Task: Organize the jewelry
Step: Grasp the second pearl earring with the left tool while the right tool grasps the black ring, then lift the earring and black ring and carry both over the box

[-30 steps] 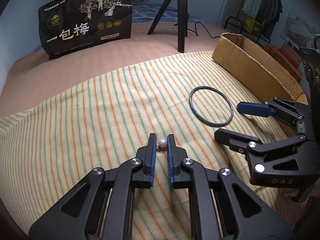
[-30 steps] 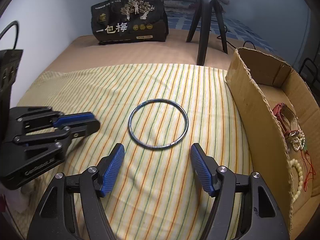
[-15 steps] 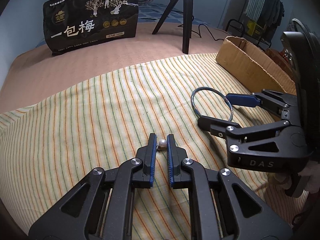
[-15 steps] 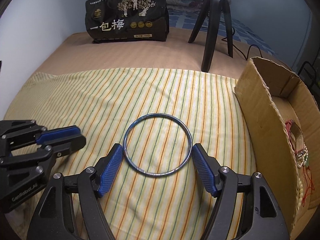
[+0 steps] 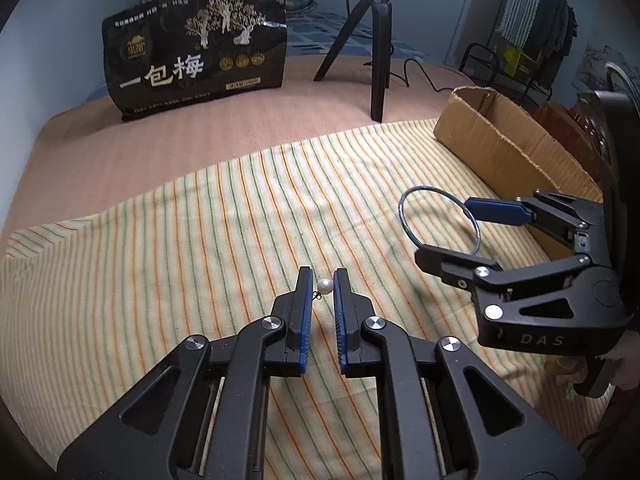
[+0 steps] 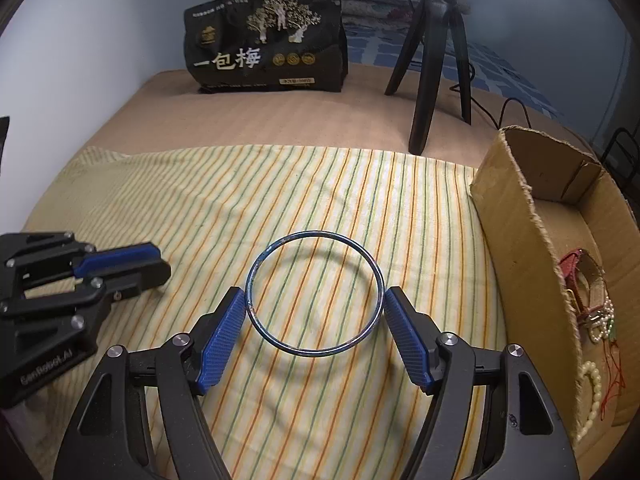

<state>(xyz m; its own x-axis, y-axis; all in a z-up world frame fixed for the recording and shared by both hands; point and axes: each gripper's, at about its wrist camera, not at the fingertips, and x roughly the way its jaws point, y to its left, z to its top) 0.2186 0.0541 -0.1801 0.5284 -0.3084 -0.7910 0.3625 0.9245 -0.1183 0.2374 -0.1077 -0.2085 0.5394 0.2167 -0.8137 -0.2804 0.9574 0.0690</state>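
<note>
A small white pearl earring (image 5: 324, 286) lies on the striped cloth (image 5: 200, 240) between the tips of my left gripper (image 5: 323, 278), whose jaws stand narrowly apart around it. A thin blue-grey bangle (image 6: 314, 293) lies flat on the cloth. My right gripper (image 6: 314, 300) is open with one finger on each side of the bangle, close to its rim. The bangle (image 5: 438, 220) and the right gripper (image 5: 460, 232) also show in the left wrist view at right.
A cardboard box (image 6: 520, 220) stands at the right, holding a red strap, pearl strands and a red cord (image 6: 592, 320). A black tripod (image 6: 436, 60) and a black printed bag (image 6: 264, 40) stand at the back on the tan bedding.
My right gripper has moved forward so that its open fingers now flank the bangle. The left gripper stays around the pearl earring.
</note>
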